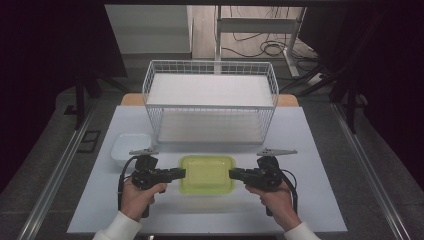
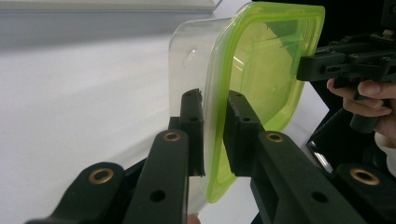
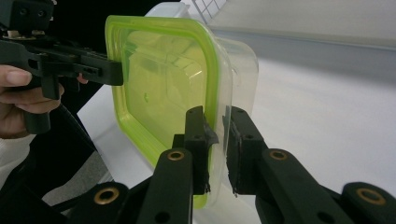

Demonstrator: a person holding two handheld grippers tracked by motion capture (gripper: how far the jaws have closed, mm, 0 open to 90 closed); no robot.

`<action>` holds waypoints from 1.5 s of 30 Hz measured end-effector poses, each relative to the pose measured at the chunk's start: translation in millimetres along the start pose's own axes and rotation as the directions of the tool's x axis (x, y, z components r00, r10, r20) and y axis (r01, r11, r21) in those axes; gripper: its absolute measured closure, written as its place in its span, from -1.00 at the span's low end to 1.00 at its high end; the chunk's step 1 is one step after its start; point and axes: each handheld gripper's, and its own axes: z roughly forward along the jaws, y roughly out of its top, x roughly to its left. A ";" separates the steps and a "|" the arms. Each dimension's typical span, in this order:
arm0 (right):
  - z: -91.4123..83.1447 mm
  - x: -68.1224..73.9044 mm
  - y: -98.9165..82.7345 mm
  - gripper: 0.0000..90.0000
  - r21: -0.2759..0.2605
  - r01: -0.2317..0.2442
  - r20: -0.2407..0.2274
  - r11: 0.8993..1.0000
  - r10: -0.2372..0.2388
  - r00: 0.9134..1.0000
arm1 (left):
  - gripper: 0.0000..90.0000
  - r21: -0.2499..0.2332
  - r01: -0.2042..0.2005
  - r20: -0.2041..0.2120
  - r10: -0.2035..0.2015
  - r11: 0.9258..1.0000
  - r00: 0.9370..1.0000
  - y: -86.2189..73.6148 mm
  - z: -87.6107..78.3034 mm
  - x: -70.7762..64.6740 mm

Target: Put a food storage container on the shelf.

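Left gripper point(image 1: 181, 173) and right gripper point(image 1: 233, 173) point level toward each other, jaws clamped. Each hand point(image 1: 138, 196) grips its handle from below; white sleeves at both wrists.

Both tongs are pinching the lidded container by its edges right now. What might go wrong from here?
1. Each grip is shallow: the left tongs and right tongs clamp only the thin rim of the green-lidded container, so it may slip out or tilt if one hand leads.
2. The green lid takes part of the pinch, so it might pop off the clear tub.
3. The wire rack stands close behind and the white dish lies to the left; a careless swing could hit either.
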 end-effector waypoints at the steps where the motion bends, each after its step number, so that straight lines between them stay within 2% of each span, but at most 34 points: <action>1: 0.3 0.1 1.0 0.76 -0.001 0.000 -0.001 1.000 0.000 1.000 | 0.76 -0.001 -0.002 0.000 0.002 1.000 1.000 1.8 -0.8 0.5; 8: -1.3 -1.1 11.5 0.76 -0.008 0.010 0.005 1.000 -0.010 1.000 | 0.76 0.000 -0.038 -0.014 0.038 0.999 0.999 19.2 -2.9 -4.8; 19: -19.0 1.6 37.6 0.76 -0.077 0.039 0.006 0.996 -0.039 0.999 | 0.76 -0.037 -0.074 -0.016 0.074 0.997 0.997 48.5 -10.5 -19.4; 23: -22.8 1.5 44.9 0.76 -0.087 0.051 0.011 0.995 -0.050 0.999 | 0.76 -0.043 -0.102 -0.029 0.101 0.994 0.994 58.3 -12.5 -25.0; 29: -29.3 2.9 59.6 0.76 -0.103 0.070 0.008 0.992 -0.070 0.998 | 0.76 -0.065 -0.104 -0.015 0.104 0.992 0.995 70.9 -16.6 -28.2; 33: -32.0 4.0 67.9 0.76 -0.112 0.078 0.016 0.991 -0.077 0.997 | 0.76 -0.071 -0.123 -0.023 0.122 0.990 0.992 79.7 -18.8 -31.0; 39: -35.1 5.1 80.3 0.76 -0.124 0.096 0.019 0.988 -0.094 0.995 | 0.76 -0.087 -0.129 -0.023 0.127 0.988 0.992 91.2 -22.2 -32.3; 42: -34.6 6.0 85.6 0.76 -0.126 0.102 0.020 0.987 -0.100 0.995 | 0.76 -0.090 -0.128 -0.025 0.126 0.988 0.992 95.2 -24.5 -31.4; 45: -33.3 6.0 92.0 0.75 -0.131 0.105 0.013 0.986 -0.104 0.994 | 0.76 -0.099 -0.111 -0.014 0.110 0.989 0.994 99.4 -25.5 -27.7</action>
